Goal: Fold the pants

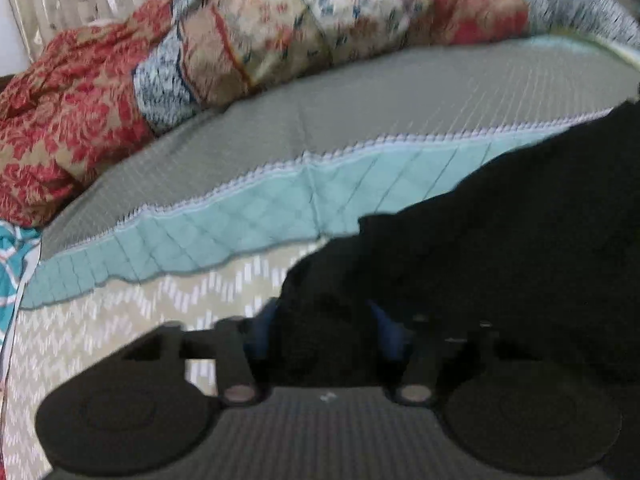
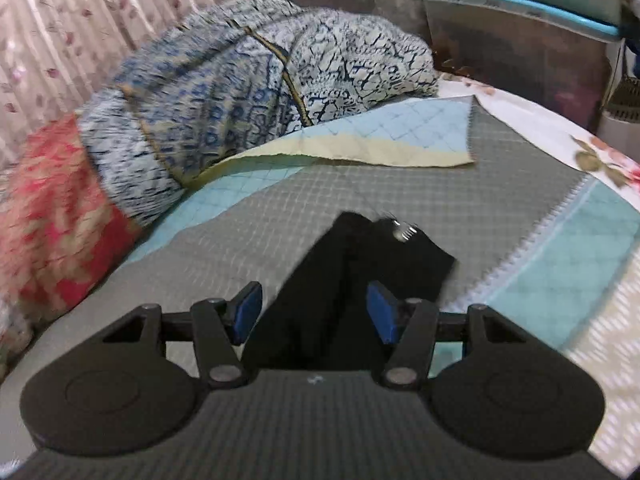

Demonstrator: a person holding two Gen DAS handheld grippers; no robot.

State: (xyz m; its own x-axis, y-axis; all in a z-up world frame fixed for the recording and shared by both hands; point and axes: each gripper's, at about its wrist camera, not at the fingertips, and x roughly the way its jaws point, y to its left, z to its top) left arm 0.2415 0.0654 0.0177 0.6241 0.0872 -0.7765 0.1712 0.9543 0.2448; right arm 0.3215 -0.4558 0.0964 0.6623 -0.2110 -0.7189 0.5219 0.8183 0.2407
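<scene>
The black pants [image 1: 500,240] lie on a grey and teal quilted mat [image 1: 360,112] on the bed. In the left wrist view they fill the right side and run down between the blue pads [image 1: 386,328] of my left gripper [image 1: 320,328], whose jaws stand wide apart with cloth between them. In the right wrist view a waist corner of the pants [image 2: 360,272] with a metal button [image 2: 404,230] lies between the blue pads [image 2: 248,312] of my right gripper [image 2: 316,312]. Its jaws are also wide apart around the cloth.
Bundled red and patterned quilts [image 1: 80,120] and a blue-white quilt [image 2: 240,92] are piled along the far side by a curtain [image 2: 80,20]. The mat's corner [image 2: 400,140] is folded over. A plastic bin [image 2: 520,48] stands at the back right. A beige chevron sheet [image 1: 120,320] lies under the mat.
</scene>
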